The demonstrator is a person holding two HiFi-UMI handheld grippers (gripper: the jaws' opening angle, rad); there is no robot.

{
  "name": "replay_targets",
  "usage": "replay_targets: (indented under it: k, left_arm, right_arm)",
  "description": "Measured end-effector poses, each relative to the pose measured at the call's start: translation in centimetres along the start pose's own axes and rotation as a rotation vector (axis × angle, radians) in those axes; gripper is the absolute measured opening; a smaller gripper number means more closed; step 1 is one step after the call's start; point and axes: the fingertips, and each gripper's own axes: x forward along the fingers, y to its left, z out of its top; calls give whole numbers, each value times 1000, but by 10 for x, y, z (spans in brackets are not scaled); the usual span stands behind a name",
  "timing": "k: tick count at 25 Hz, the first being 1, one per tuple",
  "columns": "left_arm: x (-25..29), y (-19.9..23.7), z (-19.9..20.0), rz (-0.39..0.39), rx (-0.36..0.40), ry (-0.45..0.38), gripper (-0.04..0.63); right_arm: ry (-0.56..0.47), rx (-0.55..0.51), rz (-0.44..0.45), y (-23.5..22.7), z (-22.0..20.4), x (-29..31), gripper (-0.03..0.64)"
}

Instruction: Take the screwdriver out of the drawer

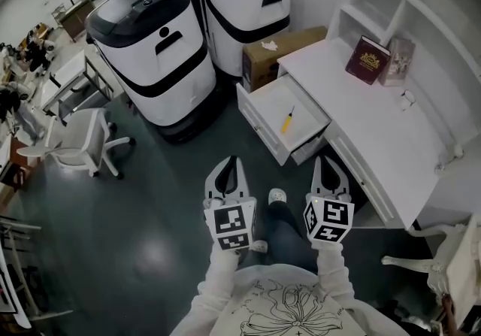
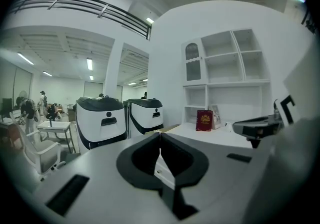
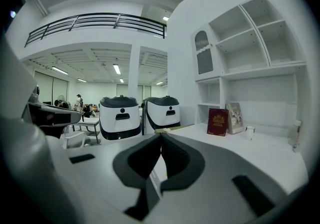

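In the head view, a pulled-out white drawer [image 1: 263, 125] under the long white counter [image 1: 376, 131] holds a yellow-handled screwdriver [image 1: 288, 119], which lies flat on the drawer's bottom. A dark red book [image 1: 367, 60] leans at the back of the counter. A brown cardboard box [image 1: 279, 52] sits at the counter's end, beside two large white-and-black rounded units [image 1: 150, 49] on the dark green floor [image 1: 150, 199]. The left tool [image 1: 231, 165] and the right tool [image 1: 322, 165] hang side by side, well short of the drawer.

In the left gripper view, the left tool [image 2: 160, 135] has its jaws pressed together on nothing.

In the right gripper view, the right tool [image 3: 161, 135] is likewise closed and empty, facing white wall shelves [image 3: 240, 42].
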Motion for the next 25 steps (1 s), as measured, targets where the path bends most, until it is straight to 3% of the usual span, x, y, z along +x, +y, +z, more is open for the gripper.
replay_targets:
  k: [25]
  left_arm:
    - [241, 17, 46, 118, -26, 45, 8]
  right_arm:
    - [64, -6, 92, -73, 42, 257, 3]
